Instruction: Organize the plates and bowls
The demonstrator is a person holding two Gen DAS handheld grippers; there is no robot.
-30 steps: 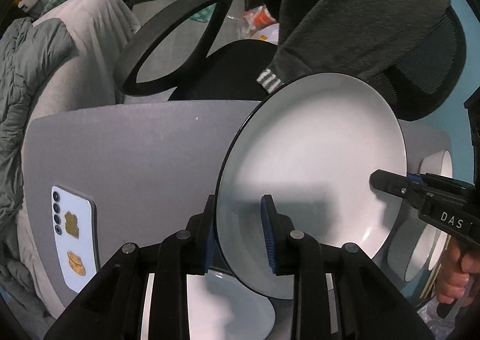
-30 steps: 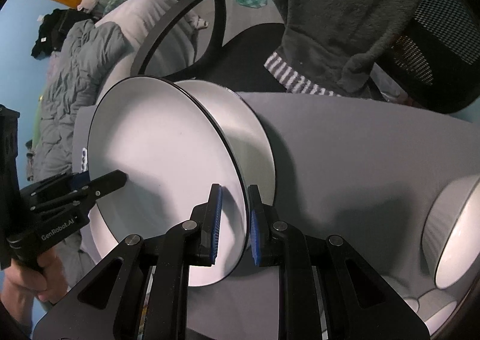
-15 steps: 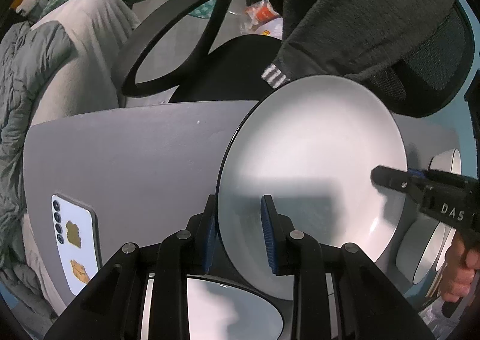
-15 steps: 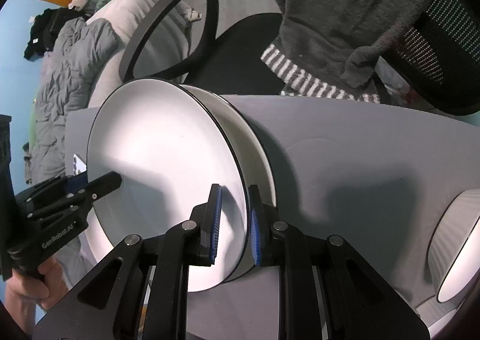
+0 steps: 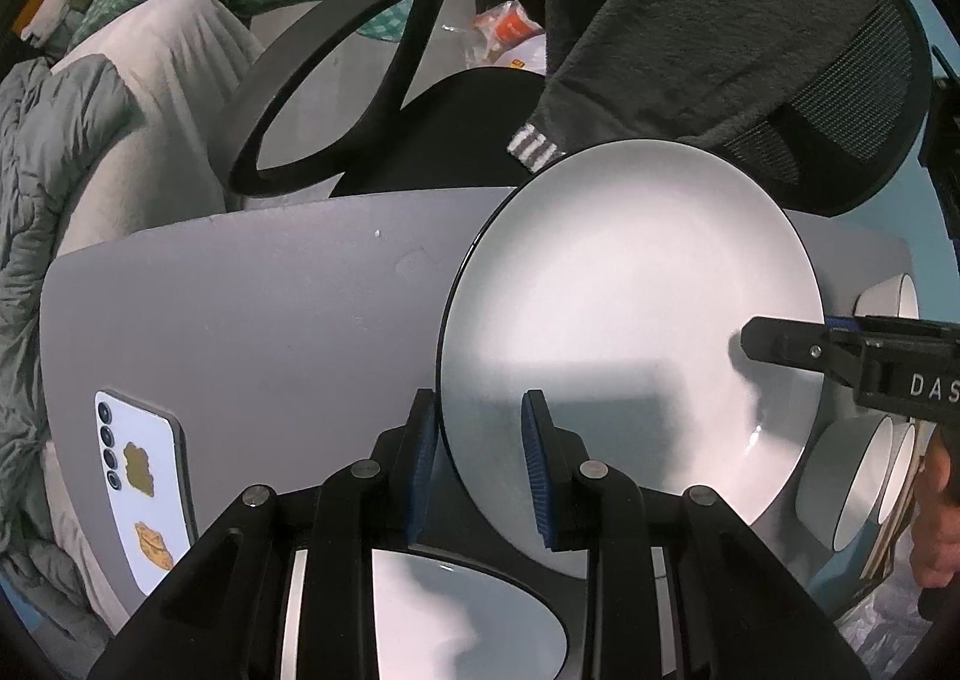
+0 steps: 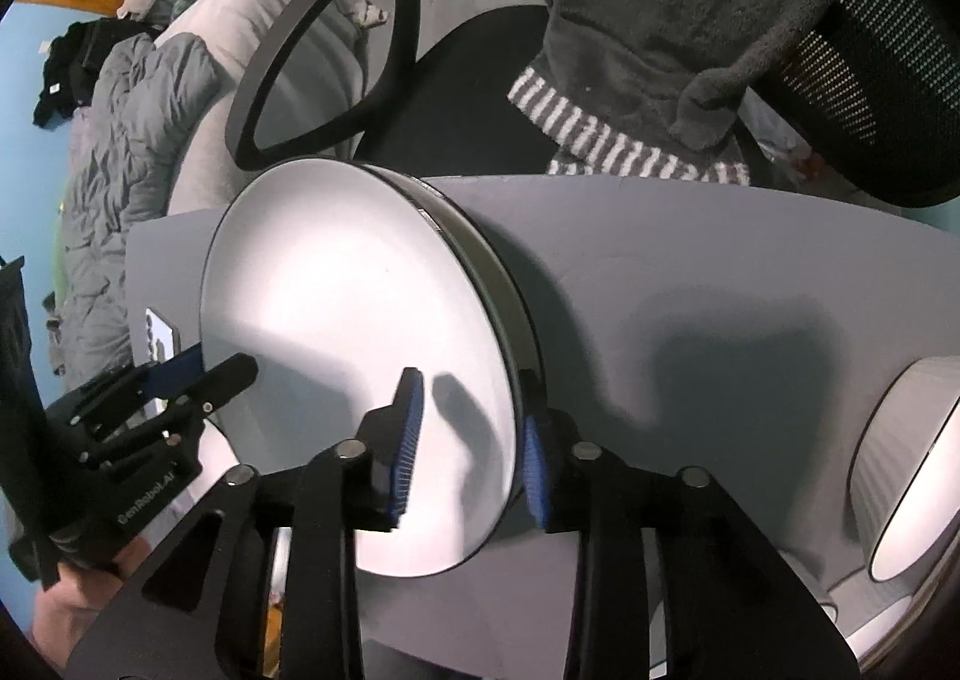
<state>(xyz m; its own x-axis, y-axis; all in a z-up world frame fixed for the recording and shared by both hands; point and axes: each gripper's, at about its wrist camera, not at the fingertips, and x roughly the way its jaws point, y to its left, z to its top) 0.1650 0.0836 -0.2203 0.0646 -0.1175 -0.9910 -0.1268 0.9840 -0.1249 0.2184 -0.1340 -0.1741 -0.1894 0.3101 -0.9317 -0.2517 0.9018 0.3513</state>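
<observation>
A white plate with a black rim (image 5: 630, 308) (image 6: 360, 332) lies on top of a second plate, whose rim (image 6: 510, 290) shows just under it, on the grey table (image 5: 270, 320). My left gripper (image 5: 477, 467) points down and is shut on the top plate's near edge; it also shows at the left of the right wrist view (image 6: 234, 371). My right gripper (image 6: 471, 455) has its jaws opening, with the plate's opposite rim between the blue pads, which stand apart from it. It reaches in over the plate's right side (image 5: 780, 341).
Another white plate (image 5: 468, 620) lies below my left gripper. White ribbed bowls (image 5: 864, 476) (image 6: 912, 470) sit at the table's right. A phone (image 5: 141, 470) lies at the left edge. A person in a dark fleece (image 5: 690, 20) sits behind the table, beside a black chair armrest (image 5: 336, 80).
The tilted top plate has come down onto the plate beneath it. The right gripper's jaws have spread off the rim. The left gripper keeps its grip.
</observation>
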